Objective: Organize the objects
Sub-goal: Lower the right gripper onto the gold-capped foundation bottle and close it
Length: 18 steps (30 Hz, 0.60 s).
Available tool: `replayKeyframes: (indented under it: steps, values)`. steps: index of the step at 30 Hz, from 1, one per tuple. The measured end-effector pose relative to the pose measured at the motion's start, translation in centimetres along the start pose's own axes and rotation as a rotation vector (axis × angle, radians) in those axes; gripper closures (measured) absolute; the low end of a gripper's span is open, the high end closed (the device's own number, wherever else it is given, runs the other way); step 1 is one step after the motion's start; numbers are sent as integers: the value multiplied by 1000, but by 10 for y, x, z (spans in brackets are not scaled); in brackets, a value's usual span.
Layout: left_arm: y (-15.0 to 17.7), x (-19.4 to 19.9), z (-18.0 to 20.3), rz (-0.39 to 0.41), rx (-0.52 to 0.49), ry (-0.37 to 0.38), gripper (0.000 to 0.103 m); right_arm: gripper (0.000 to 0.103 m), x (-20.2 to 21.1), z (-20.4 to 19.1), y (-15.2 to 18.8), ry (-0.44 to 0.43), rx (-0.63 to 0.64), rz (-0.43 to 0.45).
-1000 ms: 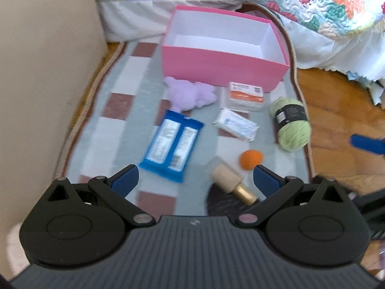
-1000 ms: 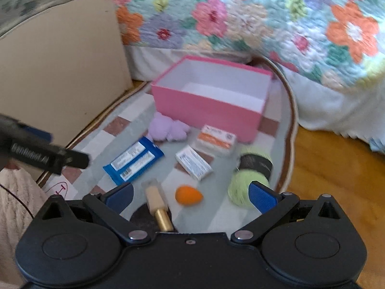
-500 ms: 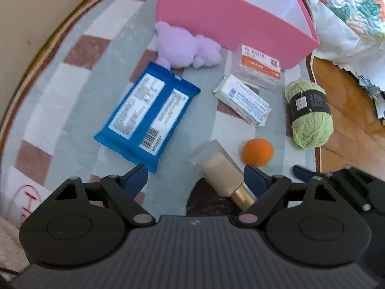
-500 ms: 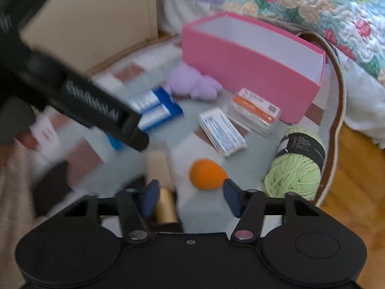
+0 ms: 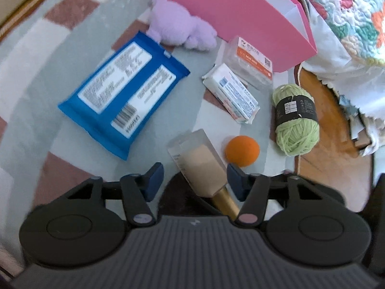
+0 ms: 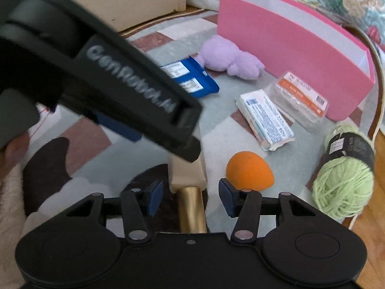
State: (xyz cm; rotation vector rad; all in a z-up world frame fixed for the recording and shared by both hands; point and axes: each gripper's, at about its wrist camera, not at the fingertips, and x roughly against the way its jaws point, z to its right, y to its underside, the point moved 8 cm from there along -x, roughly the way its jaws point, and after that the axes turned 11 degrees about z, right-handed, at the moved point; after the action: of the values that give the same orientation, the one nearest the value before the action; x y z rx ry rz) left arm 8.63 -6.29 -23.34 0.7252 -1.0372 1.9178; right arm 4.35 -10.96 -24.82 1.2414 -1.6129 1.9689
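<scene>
Although 7 loose items lie on the checked grey, white and brown rug (image 5: 36,55), none shows inside the open pink cardboard box (image 6: 288,55), whose visible interior looks bare; judged from that, the sorting has barely begun.

Outstanding on the rug: blue wipes packet (image 5: 122,91), lilac plush toy (image 5: 180,29), clear case with orange label (image 5: 250,60), white wrapped bar (image 5: 231,94), green yarn ball with black band (image 5: 296,120), orange egg-shaped sponge (image 6: 249,171), and beige foundation bottle with gold cap (image 5: 202,166).

Left gripper (image 5: 193,180): jaws closing, at a narrow-to-middling gap, bottle body between them, pads not yet pressing.

Right gripper (image 6: 190,196): jaws at a middling gap, straddling the gold cap, clear space on both sides.

Both tools address the same bottle, nearest the cameras; it appears first in line for the box.
</scene>
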Motion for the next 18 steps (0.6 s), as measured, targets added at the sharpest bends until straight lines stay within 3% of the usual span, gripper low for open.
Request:
replayKeyframes:
  steps: [1, 3, 10, 13, 15, 18]
  values:
    - [1, -2, 0, -6, 18, 15, 54, 58, -3, 0, 2, -13, -23, -9]
    - [3, -4, 1, -20, 50, 55, 54, 62, -6, 1, 6, -23, -72, -33]
    - [7, -15, -2, -19, 35, 0, 51, 62, 0, 8, 10, -31, -271, -37]
    - [8, -17, -2, -8, 33, 7, 52, 62, 2, 5, 13, -21, -279, -31]
    - [8, -16, 0, 1, 20, 16, 59, 61, 3, 5, 11, -17, -260, -14]
    - [10, -12, 7, 16, -34, -5, 64, 61, 2, 1, 10, -9, -191, 57]
